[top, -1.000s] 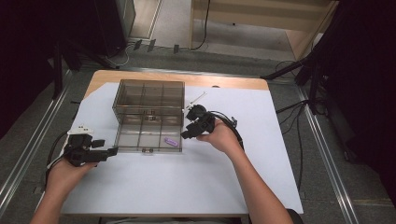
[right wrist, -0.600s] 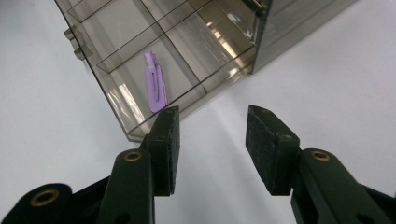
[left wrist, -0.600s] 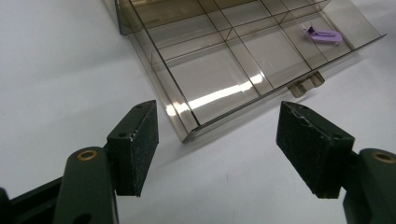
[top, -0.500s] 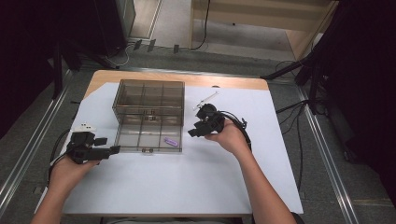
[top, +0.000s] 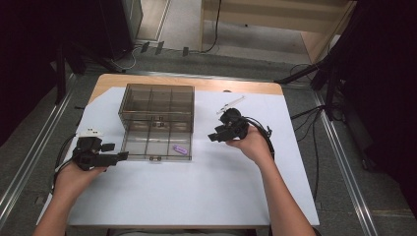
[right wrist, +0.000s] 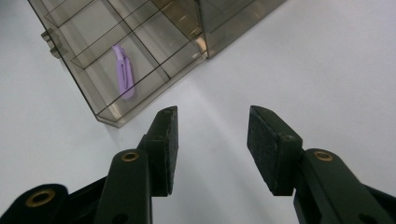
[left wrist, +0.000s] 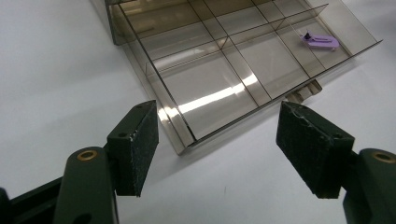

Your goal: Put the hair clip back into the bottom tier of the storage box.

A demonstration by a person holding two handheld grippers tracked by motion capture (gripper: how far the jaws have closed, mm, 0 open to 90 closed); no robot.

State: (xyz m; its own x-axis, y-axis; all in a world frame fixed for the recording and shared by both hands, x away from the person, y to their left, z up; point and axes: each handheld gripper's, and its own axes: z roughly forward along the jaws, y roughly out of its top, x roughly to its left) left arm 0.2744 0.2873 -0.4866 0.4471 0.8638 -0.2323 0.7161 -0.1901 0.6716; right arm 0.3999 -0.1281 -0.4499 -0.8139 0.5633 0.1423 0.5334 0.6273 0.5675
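Purple clip (top: 180, 149) lying in the box's (top: 156, 147) lower-right compartment, long axis roughly level across the high view, left of the right gripper (top: 215, 136), empty jaws just opening; left gripper (top: 121, 156) farther, released, empty.

Grey floor (top: 29, 147) with metal rails, wooden cabinet (top: 275, 14), dark surroundings.

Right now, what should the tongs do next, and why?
Probably reach the right tongs toward the small clear plastic piece lying on the white table sheet behind them. They have just been opening with nothing between them, and the purple clip already lies in the smoky clear compartment box.
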